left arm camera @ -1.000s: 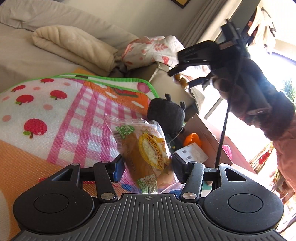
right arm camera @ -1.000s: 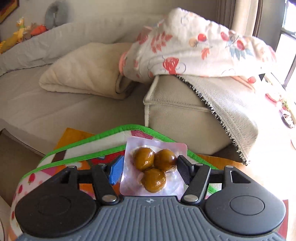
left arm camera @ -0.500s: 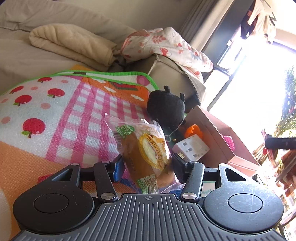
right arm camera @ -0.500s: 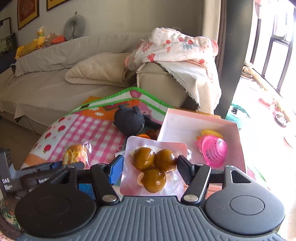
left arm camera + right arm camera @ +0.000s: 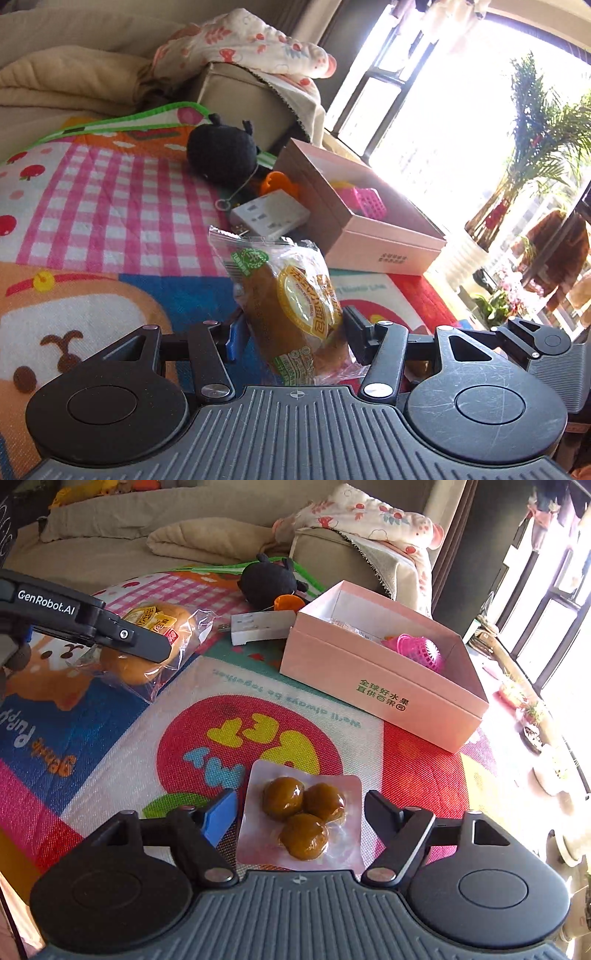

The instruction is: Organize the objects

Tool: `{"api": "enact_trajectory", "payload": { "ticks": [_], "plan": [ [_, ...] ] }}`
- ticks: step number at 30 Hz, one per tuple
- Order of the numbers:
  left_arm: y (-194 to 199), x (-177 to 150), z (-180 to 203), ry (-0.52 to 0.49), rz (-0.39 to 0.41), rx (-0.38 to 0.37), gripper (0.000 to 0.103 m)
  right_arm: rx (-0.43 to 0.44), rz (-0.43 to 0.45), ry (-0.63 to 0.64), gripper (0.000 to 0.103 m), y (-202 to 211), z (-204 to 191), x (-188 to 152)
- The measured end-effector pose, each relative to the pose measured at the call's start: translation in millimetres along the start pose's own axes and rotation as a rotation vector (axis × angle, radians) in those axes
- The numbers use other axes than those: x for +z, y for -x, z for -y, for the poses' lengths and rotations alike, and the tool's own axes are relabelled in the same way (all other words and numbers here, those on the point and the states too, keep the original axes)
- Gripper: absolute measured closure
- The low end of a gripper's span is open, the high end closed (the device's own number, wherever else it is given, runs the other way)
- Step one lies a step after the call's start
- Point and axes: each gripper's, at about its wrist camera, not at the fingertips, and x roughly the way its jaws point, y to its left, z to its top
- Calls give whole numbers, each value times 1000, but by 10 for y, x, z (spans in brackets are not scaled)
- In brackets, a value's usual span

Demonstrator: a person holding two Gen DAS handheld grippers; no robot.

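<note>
My left gripper [image 5: 291, 328] is shut on a clear-wrapped bread bun [image 5: 291, 306] and holds it above the play mat; the same bun [image 5: 155, 642] and left gripper [image 5: 140, 642] show in the right wrist view. My right gripper [image 5: 301, 808] is shut on a sealed pack of three brown balls [image 5: 301, 816], held above the mat. An open pink box [image 5: 384, 679] lies ahead of it, with a pink toy basket [image 5: 421, 650] inside. The box also shows in the left wrist view [image 5: 369, 229].
A colourful play mat [image 5: 110, 731] covers the floor. A black plush toy [image 5: 269, 581], an orange object [image 5: 286, 602] and a white power strip [image 5: 262, 626] lie beside the box. A sofa with blankets [image 5: 177, 539] stands behind; potted plants [image 5: 535, 147] stand by the window.
Both grippers have swung right and back from the sofa toward the pink box, keeping their packs. The right gripper now looks down on the mat and box.
</note>
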Motion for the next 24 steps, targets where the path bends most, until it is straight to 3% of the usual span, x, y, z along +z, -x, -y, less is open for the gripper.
{"api": "enact_trajectory", "payload": {
  "ticks": [8,13,20,24],
  "plan": [
    [-71,-91,259,-73,-63,-10,45,-95,11,-58,6,43,264,-215],
    [-125,-138,316,-86,-85,-4,45,103,1,-283,5,-21,539,-284],
    [-150,-165,359,-107,-108,7,45,111,27,-259,0,-269,525,-202],
    [-158,-171,371,-109,-114,16,45,159,36,-214,33,-227,458,-101]
  ]
}}
